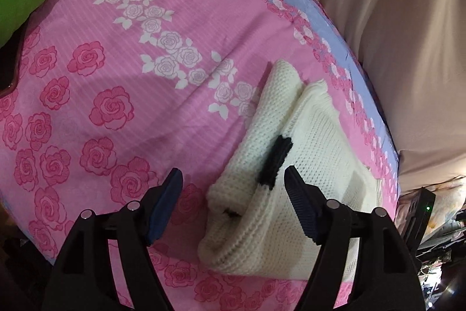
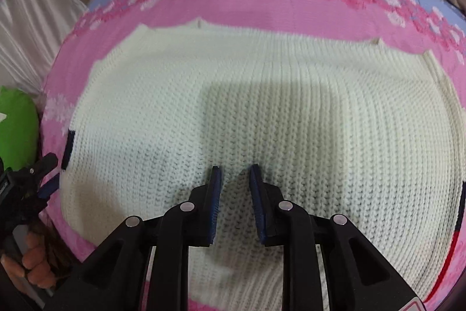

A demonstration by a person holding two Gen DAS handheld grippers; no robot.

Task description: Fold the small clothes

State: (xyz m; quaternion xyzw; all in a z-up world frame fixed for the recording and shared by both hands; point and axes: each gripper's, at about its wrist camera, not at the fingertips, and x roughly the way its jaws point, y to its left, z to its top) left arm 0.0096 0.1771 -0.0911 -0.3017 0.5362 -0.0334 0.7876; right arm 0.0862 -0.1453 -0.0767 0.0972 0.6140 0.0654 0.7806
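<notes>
Two claws in your hands, one cream knit sweater (image 2: 262, 107) on the bed's pink rose-print sheet (image 1: 116, 77). Your left claw (image 1: 233, 179) stands wide apart and released; nothing is gripped between its blue pads (image 1: 166, 203). Its right finger sits over the sweater's folded edge, the left finger over bare sheet. From this view the sweater lies at the lower right, near the sheet's pale blue border, a black band (image 1: 276, 162) crossing one fold and a rolled sleeve end beside it. Your right claw (image 2: 234, 179) points down at the middle of the sweater, jaws narrowly parted, with no knit pinched between them; whether the tips touch the fabric you cannot tell. Right wrist view: the sweater is spread flat and fills most of the sheet. Your left claw (image 2: 43, 174) also shows at the sweater's left edge, fingers of your hand (image 2: 32, 264) below it. Green cushion (image 2: 17, 127) at far left, off the sheet
</notes>
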